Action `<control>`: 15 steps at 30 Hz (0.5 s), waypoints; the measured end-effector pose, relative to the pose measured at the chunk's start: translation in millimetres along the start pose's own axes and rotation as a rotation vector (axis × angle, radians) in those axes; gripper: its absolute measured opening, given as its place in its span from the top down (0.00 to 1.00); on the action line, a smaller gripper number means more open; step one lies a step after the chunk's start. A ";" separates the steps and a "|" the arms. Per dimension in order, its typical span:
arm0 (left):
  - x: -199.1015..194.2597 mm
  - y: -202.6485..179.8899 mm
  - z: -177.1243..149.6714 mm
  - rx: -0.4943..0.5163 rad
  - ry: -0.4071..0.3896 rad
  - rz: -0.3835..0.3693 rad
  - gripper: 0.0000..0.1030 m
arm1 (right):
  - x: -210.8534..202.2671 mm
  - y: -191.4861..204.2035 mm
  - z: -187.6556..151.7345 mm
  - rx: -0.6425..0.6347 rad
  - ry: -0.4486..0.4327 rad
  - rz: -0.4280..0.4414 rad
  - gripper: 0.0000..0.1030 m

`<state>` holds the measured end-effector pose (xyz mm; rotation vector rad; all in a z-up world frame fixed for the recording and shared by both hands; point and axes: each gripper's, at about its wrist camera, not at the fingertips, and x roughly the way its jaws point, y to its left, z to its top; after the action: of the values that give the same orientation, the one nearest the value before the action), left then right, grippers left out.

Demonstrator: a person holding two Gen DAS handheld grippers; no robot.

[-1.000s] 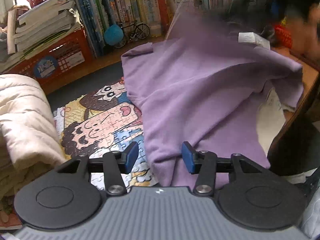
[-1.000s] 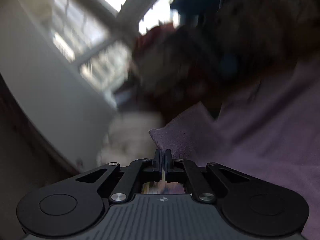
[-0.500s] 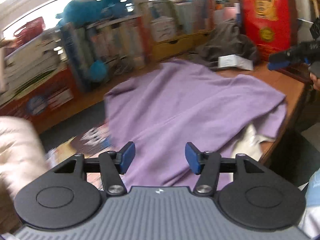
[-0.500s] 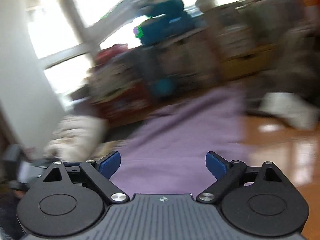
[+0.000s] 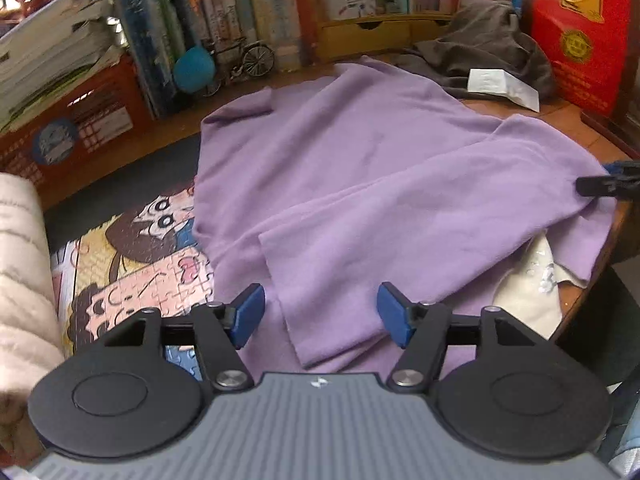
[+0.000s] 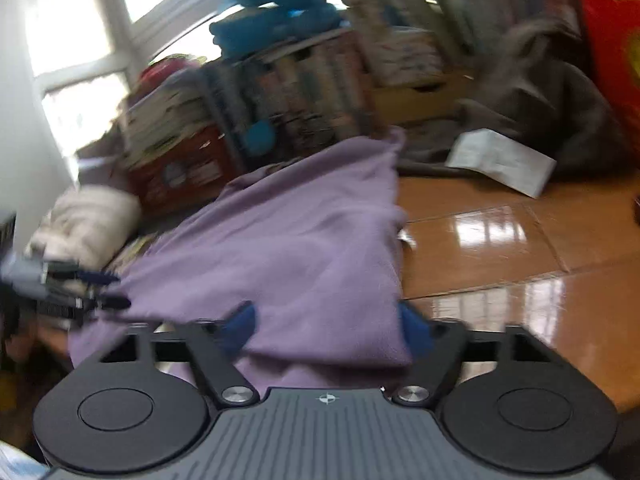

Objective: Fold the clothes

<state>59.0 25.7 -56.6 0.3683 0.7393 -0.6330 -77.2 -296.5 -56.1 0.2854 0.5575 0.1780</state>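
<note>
A purple garment (image 5: 360, 184) lies spread over the wooden table (image 6: 500, 248), one flap folded across its front. My left gripper (image 5: 322, 316) hovers over the near hem with its jaws opening; cloth lies beneath the blue pads (image 5: 250, 316), which press on nothing. In the right wrist view, my right gripper (image 6: 328, 328) has its jaws closing around the garment's (image 6: 300, 240) near edge, with the fold between the pads but not pinched. The left wrist view shows the right gripper (image 5: 600, 184) at the cloth's right edge. The left gripper (image 6: 108, 290) appears blurred at far left.
A grey garment (image 5: 492, 48) with a white paper tag (image 5: 500, 84) lies at the back, beside a red bag (image 5: 580, 28). A cream cloth (image 5: 532, 288) pokes out under the purple one. Puzzle mat (image 5: 132, 260), cream quilt (image 5: 20, 280) and book rows (image 5: 240, 20) stand to the left.
The lifted purple garment has come down flat on the table. My right gripper let go, opened wide and dropped to the garment's right edge. My left jaws have spread wider.
</note>
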 end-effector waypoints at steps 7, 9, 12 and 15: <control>-4.4 -14.6 12.4 0.042 0.022 0.029 0.36 | -19.6 -34.0 35.4 0.188 -0.014 0.119 0.85; -8.3 -25.4 19.2 0.086 0.020 0.033 0.36 | -35.6 -42.0 52.0 0.172 -0.047 0.105 0.85; -10.0 -38.9 20.1 0.139 0.017 0.021 0.31 | -55.7 -38.4 68.3 0.064 -0.082 0.054 0.85; -9.1 -40.4 17.8 0.131 0.014 0.011 0.31 | -55.9 -37.0 65.0 -0.042 -0.010 -0.033 0.85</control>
<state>36.6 -10.4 -41.5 0.4970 0.7106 -0.6711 -85.3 -359.2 12.6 0.2357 0.5471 0.1563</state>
